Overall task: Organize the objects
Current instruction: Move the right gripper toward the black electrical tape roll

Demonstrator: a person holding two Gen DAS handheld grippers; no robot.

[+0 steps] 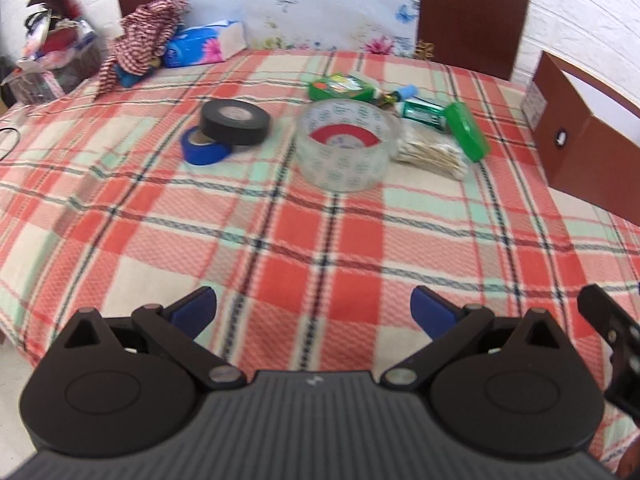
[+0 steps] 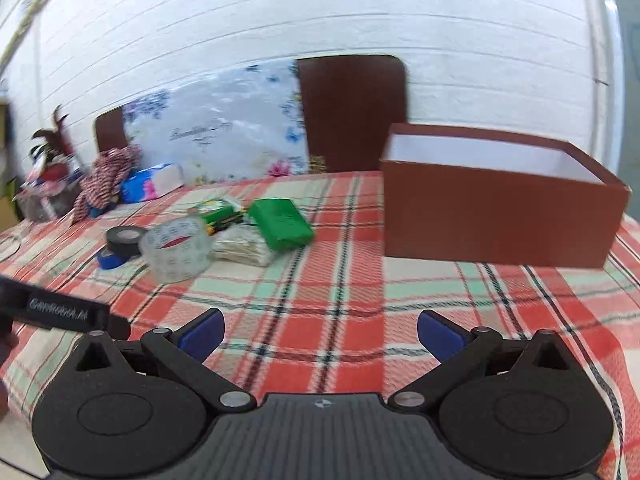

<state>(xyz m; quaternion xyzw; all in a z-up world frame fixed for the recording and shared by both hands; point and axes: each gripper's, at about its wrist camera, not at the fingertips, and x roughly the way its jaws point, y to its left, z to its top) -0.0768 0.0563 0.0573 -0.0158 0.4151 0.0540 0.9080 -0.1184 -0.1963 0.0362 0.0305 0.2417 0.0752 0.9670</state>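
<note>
Several small things lie bunched ahead of both claws on the plaid-clothed desk [image 1: 320, 248]: a clear roll of packing tape with a red core [image 1: 343, 146], a black roll of tape [image 1: 235, 121] leaning on a blue roll of tape [image 1: 204, 146], a bundle of cotton swabs [image 1: 434, 156], a green rectangular case [image 1: 466, 131] and a green printed packet [image 1: 344, 86]. Ahead and to the right of the right claw [image 2: 320, 338] stands an open brown cardboard box with a white inside [image 2: 496, 216], probably the place meant to receive them. That claw has its blue pads [image 2: 202, 336] wide apart and holds nothing. The left claw [image 1: 314, 312] is likewise spread and empty, well short of the clear roll straight ahead, likely the first pick.
</note>
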